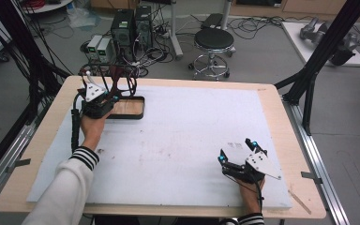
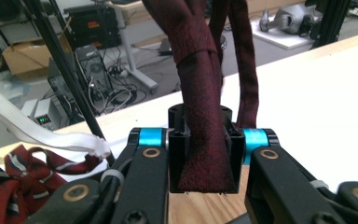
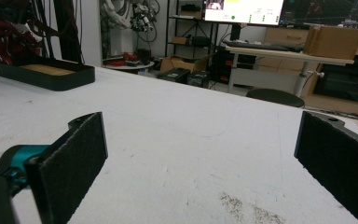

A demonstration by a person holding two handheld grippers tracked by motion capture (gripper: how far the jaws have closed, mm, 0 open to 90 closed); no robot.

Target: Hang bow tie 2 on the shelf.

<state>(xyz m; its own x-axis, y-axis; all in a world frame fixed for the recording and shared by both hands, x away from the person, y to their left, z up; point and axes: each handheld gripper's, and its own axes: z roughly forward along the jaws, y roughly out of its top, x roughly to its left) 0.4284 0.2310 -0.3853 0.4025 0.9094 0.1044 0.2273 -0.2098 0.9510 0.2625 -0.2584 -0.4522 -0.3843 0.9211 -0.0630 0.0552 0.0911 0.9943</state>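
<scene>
Dark red, nubbly fabric is what we hold: a maroon necktie (image 2: 204, 121) is pinched between the black jaws of our left gripper (image 2: 204, 154), whose pads are drawn in tight on the broad end of the cloth. From the left gripper view the tie runs up out of the jaws, with a narrower strand of the same tie hanging just beside it on the right. Light wood shows directly beneath the jaws.

In the high view the left gripper (image 1: 95, 101) sits at the far left part of the table, over the left end of a shallow black tray (image 1: 140, 115) with a wooden floor, and the tie's dark loops (image 1: 117, 79) rise above it. Lower left in the left gripper view we also see a red striped tie (image 2: 23, 175) bunched up, and a white strap (image 2: 42, 133) crossing above it.

Our right gripper (image 1: 238, 152) rests well apart from all this, near the front right of the white mat (image 1: 183, 140) that covers the wooden table (image 1: 272, 93). Its jaws stand wide apart with nothing between them; the right gripper view shows bare mat (image 3: 191, 154) between the two pads and the tray (image 3: 46, 74) far off at upper left.

Beyond the table stand a black stool (image 1: 213, 44) and computer towers (image 1: 131, 28) on the floor.
</scene>
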